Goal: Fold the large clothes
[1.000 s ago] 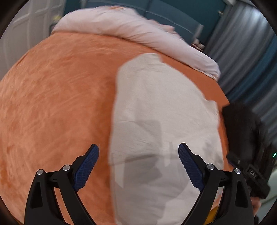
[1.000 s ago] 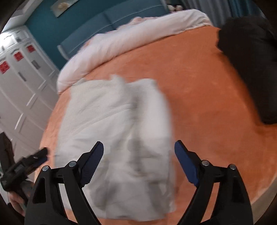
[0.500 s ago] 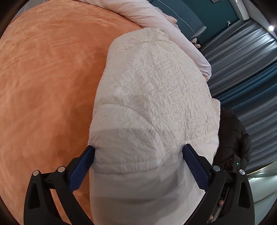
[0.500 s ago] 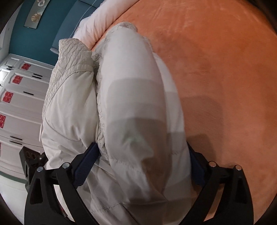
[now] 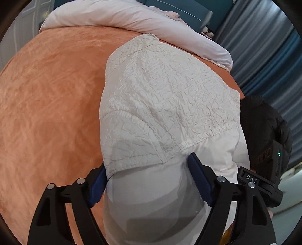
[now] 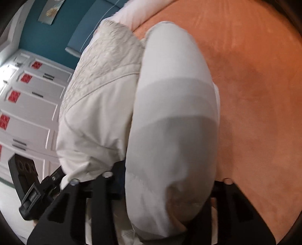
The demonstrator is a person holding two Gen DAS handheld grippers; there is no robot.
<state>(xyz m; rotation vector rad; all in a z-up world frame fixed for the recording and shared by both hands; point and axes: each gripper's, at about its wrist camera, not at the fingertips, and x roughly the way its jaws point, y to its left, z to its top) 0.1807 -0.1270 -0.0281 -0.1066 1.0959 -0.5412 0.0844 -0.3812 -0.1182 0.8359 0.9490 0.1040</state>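
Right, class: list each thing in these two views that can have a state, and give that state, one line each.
white jacket: folded, lying on the bed, its near end between both grippers' fingers
left gripper: closed on the jacket
right gripper: closed on the jacket
orange bedspread: spread flat
pink duvet: bunched at the bed's head

Jacket (image 5: pixel 166 105) on bedspread (image 5: pixel 47 98), before pillows (image 5: pixel 132 18)

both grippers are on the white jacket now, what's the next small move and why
Probably lift the near edge and carry it forward toward the collar end. Both the left gripper and the right gripper straddle bunched folds of the jacket, which lies already narrowed lengthwise on the orange bedspread. How firm the right grip is can't be seen.
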